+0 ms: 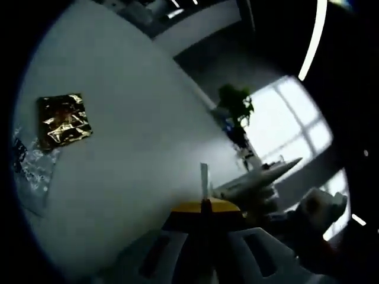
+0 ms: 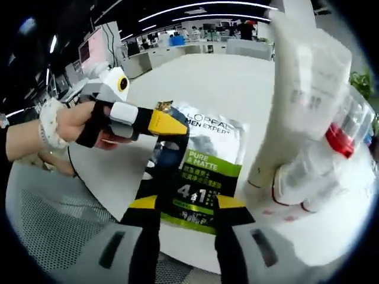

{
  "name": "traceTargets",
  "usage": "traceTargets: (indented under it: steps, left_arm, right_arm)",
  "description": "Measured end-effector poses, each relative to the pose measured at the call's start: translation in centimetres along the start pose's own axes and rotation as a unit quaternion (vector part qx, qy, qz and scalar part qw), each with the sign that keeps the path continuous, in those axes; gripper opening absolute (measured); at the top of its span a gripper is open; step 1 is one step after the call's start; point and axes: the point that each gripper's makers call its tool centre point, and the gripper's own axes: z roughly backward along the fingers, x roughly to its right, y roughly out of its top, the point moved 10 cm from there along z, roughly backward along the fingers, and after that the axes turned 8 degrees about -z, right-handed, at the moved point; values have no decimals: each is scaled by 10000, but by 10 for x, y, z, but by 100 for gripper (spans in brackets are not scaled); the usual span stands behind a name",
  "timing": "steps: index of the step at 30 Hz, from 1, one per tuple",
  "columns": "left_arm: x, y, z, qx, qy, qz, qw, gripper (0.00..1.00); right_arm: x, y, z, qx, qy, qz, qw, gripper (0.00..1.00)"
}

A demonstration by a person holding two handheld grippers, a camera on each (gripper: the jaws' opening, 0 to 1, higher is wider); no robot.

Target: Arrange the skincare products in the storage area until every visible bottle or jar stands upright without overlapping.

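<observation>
In the right gripper view we see the white round table [image 2: 237,83], and on its near edge the silver-and-black L'Oréal Men Expert pouch [image 2: 198,171], with the right gripper [image 2: 188,208] clamped on its lower edge. The left gripper [image 2: 169,123] pinches the pouch's top corner, jaws together. White tubes and bottles [image 2: 308,118] stand close at the right; in the left gripper view, a gold foil sachet [image 1: 63,118] lies on the table.

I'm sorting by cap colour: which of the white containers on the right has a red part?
The clear-capped bottle leaning low against the tall white tube; a red band shows under its cap. The tube shows none.
</observation>
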Motion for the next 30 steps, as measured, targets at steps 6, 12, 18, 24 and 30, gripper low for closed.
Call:
traceTargets:
  steps: [6,12,18,24,30]
  left_arm:
    - [5,-2,-3,-20,190,-288,9994,0]
    - [1,-4,-2,-233,382,-798,9958,0]
    - [-2,-3,-4,-421,499,-1457,9872,0]
    - [-2,0,-5,-365,535,-1778,9819,2]
    - [-4,6,-1,-328,704,-2204,9723,8]
  right_arm:
    - [8,-6,-2,-167,-99,-154,9997,38]
    - [6,-9,-5,-329,-169,-52,9993,40]
    - [3,-10,-8,-440,-108,116,9989,42]
    - [2,-11,-9,-470,-98,173,9987,44]
    - [-1,-11,-10,-514,-122,326,9981,48]
